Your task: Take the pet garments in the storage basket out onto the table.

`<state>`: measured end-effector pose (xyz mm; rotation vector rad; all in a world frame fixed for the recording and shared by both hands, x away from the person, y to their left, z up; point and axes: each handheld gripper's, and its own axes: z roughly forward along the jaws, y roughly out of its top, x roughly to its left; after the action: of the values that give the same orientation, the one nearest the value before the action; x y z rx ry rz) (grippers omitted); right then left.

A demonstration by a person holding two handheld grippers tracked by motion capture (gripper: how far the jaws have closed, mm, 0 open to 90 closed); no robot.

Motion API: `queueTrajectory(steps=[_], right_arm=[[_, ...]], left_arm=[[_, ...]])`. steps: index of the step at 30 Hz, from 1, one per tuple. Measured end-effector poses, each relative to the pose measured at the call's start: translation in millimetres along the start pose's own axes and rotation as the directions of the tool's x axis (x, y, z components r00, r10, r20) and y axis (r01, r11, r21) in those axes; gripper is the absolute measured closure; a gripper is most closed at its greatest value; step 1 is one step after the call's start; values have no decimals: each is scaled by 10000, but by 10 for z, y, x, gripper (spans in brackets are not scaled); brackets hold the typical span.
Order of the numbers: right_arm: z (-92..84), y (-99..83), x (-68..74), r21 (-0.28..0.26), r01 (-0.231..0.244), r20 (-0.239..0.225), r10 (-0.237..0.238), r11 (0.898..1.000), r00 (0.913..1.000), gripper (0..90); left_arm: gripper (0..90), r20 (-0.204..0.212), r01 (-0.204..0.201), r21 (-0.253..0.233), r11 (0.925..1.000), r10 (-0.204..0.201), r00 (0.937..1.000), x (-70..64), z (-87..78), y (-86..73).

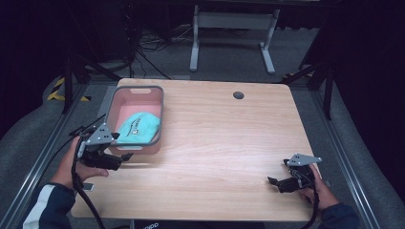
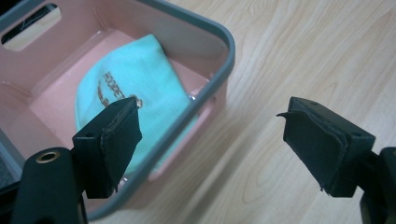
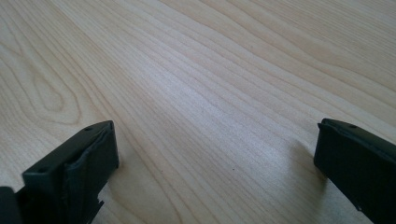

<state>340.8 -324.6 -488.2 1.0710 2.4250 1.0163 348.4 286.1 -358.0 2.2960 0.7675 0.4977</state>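
One pink bin point(image 1: 136, 95) sits on the counter point(image 1: 224, 143) with one teal cloth point(image 1: 138, 128) inside. Its printed words are too small to read. Two hand-held grippers: the left hand-held gripper point(image 1: 122, 159) beside the bin and the right hand-held gripper point(image 1: 279, 177) both gape wide, holding nothing.

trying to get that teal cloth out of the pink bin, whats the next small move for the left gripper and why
Probably ease the left gripper forward and down over the bin's grey rim. Its jaws are open and empty, one over the bin and one outside it, and the teal cloth lies on the bin floor below.
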Motion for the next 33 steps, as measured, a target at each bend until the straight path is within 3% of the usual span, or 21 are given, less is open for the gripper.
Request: queueTrajectory(steps=[6, 14, 18, 21, 24, 25, 26, 29, 33], right_arm=[[1, 0, 1, -7, -7, 5, 7, 10000, 10000, 2], [-1, 0, 1, 0, -7, 6, 7, 10000, 10000, 2], [-1, 0, 1, 2, -7, 6, 7, 10000, 10000, 2], [-1, 0, 0, 0, -8, 4, 8, 10000, 10000, 2], [-1, 0, 1, -1, -8, 3, 8, 10000, 10000, 2], [-1, 0, 0, 0, -6, 4, 6, 10000, 10000, 2], [-1, 0, 1, 1, -7, 4, 7, 10000, 10000, 2], [-1, 0, 1, 1, -7, 6, 7, 10000, 10000, 2], [-1, 0, 1, 1, -9, 5, 9, 10000, 10000, 2]], left_arm=[[186, -112, 45, 456, 9989, -40, 9999, 190, 98, 199], [183, -314, 510, 794, 9955, -486, 9983, 421, 290, 384], [185, -344, 630, 1229, 9904, -592, 9977, 504, 457, 450], [184, -469, 530, 1715, 9837, -456, 9979, 557, 591, 486], [187, -467, 337, 2528, 9669, -225, 9987, 598, 742, 517], [187, -422, 310, 2928, 9557, -194, 9989, 617, 817, 535], [189, -414, 311, 3121, 9495, -191, 9990, 633, 853, 545], [181, -449, 411, 3298, 9432, -278, 9986, 666, 925, 557], [177, -332, 455, 3764, 9253, -356, 9988, 706, 1090, 575]])
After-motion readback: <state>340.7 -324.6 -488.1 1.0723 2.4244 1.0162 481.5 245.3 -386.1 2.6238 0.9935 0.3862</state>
